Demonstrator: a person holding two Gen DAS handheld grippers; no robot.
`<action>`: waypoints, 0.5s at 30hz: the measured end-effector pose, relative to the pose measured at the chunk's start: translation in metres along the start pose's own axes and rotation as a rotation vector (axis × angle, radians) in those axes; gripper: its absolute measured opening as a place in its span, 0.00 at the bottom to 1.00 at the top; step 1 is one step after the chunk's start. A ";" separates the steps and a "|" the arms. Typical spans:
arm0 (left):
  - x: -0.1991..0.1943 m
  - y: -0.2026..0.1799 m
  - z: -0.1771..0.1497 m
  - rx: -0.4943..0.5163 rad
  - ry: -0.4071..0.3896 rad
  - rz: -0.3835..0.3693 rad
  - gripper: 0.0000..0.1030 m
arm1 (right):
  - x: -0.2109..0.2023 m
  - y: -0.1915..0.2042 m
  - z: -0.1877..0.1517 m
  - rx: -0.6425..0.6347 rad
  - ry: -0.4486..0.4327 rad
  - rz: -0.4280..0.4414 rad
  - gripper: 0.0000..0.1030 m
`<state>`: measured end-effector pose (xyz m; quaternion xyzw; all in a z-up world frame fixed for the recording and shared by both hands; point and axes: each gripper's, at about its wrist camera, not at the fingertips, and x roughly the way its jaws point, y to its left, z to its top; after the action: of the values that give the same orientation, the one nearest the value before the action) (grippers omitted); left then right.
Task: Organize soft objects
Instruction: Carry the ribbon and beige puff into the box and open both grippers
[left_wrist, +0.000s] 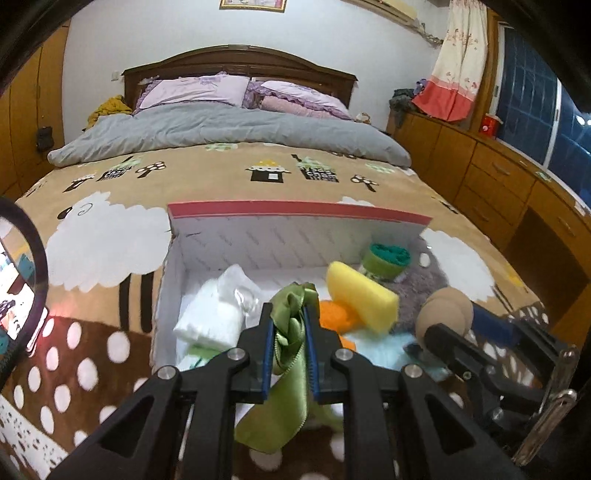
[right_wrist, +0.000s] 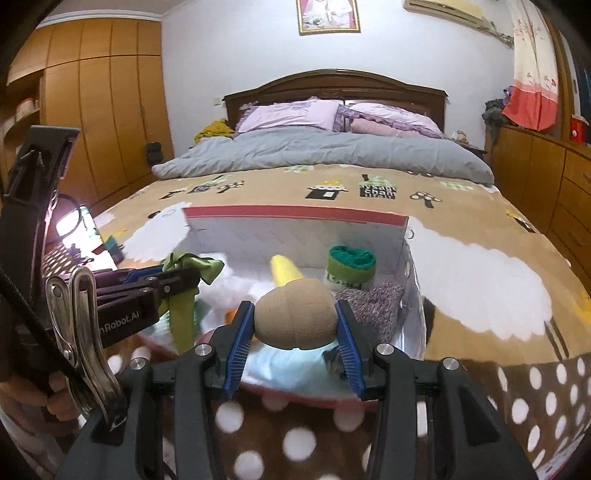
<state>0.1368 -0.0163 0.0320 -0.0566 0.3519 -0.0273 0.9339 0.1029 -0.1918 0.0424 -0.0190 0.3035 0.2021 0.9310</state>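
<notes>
A white box with a red rim (left_wrist: 295, 210) (right_wrist: 295, 214) lies open on the bed. My left gripper (left_wrist: 290, 314) is shut on a green satin ribbon (left_wrist: 291, 343) over the box's near edge; it also shows in the right wrist view (right_wrist: 192, 269). My right gripper (right_wrist: 295, 317) is shut on a tan egg-shaped sponge (right_wrist: 295, 317) above the box's front; the sponge shows in the left wrist view (left_wrist: 447, 314). Inside the box lie a yellow sponge (left_wrist: 360, 295), a white packet (left_wrist: 214, 314), an orange item (left_wrist: 332, 314), a green sock roll (right_wrist: 351, 266) and grey knit fabric (right_wrist: 376, 306).
The box rests on a brown patterned blanket (left_wrist: 92, 350) with white dots and sheep. A grey duvet (left_wrist: 221, 129) and purple pillows lie farther back. Wooden drawers (left_wrist: 498, 177) stand on the right, wardrobes (right_wrist: 92, 110) on the left. A lit phone (right_wrist: 74, 225) lies at the bed's left edge.
</notes>
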 end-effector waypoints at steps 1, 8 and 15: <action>0.006 0.000 0.001 -0.001 0.002 0.006 0.15 | 0.005 -0.002 0.000 0.005 0.002 -0.006 0.44; 0.041 -0.001 -0.002 -0.011 0.035 0.029 0.15 | 0.037 -0.014 -0.006 0.024 0.029 -0.072 0.44; 0.063 0.000 -0.007 -0.029 0.068 0.046 0.24 | 0.051 -0.020 -0.009 0.035 0.042 -0.083 0.45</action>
<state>0.1793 -0.0225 -0.0142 -0.0611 0.3851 -0.0027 0.9208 0.1430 -0.1926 0.0037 -0.0193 0.3257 0.1577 0.9320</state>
